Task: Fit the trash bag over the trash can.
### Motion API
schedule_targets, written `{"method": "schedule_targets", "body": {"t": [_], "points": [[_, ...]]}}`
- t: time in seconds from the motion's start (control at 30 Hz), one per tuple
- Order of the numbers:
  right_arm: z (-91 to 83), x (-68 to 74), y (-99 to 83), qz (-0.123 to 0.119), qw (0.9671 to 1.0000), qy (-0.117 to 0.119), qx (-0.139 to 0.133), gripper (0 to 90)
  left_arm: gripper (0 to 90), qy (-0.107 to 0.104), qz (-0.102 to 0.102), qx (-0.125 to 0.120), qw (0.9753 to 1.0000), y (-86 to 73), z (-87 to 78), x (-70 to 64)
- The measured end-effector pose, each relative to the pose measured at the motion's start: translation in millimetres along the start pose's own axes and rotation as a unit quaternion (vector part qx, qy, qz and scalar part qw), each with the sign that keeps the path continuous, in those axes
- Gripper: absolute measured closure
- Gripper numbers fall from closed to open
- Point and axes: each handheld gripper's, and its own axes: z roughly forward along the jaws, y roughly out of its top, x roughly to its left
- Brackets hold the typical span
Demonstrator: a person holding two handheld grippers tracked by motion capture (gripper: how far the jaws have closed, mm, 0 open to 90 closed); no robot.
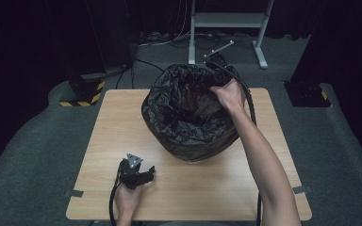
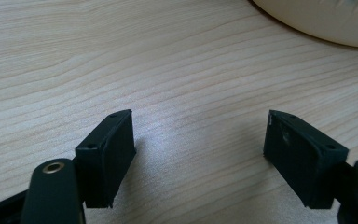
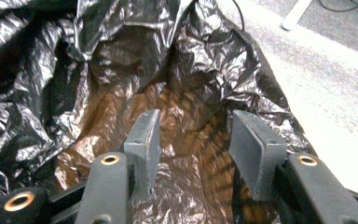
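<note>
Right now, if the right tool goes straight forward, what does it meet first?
Most likely the black bag: the right tool, open, points into its crumpled plastic. Depth is unclear.

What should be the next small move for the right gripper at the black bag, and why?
Probably lower the right gripper a little and shut it on the bag at its far rim. Its jaws stand open with only crumpled film between them, nothing gripped. The left gripper rests open over bare table.
</note>
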Motion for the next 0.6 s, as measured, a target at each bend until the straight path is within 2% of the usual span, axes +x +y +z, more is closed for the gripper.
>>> {"method": "schedule_targets", "body": {"t": [0.13,0.2,0.23,0.37,0.43,0.6], "points": [[4.1,2.0,0.6,-0.005,0.9998,-0.004,0.018,52.4,24.6,0.000,0.000,0.000,1.0000,0.0,0.0,-0.1],[8.3,3.6,0.7,-0.006,0.9994,-0.003,0.033,52.6,24.6,0.000,0.000,0.000,1.0000,0.0,0.0,-0.1],[12.5,5.3,0.7,-0.007,0.9986,-0.006,0.051,52.8,24.6,0.000,0.000,0.000,1.0000,0.0,0.0,-0.1],[17.3,7.5,0.0,-0.010,0.9975,-0.004,0.069,52.8,24.6,-0.001,0.000,0.000,1.0000,0.0,0.0,-0.1],[13.5,11.2,2.2,-0.010,0.9984,0.012,0.055,52.7,24.6,-0.001,0.000,0.000,1.0000,0.0,0.0,-0.1],[4.2,26.2,8.7,-0.035,0.9987,0.035,0.011,52.2,24.6,-0.001,0.001,0.000,1.0000,0.0,0.0,-0.1]]}}
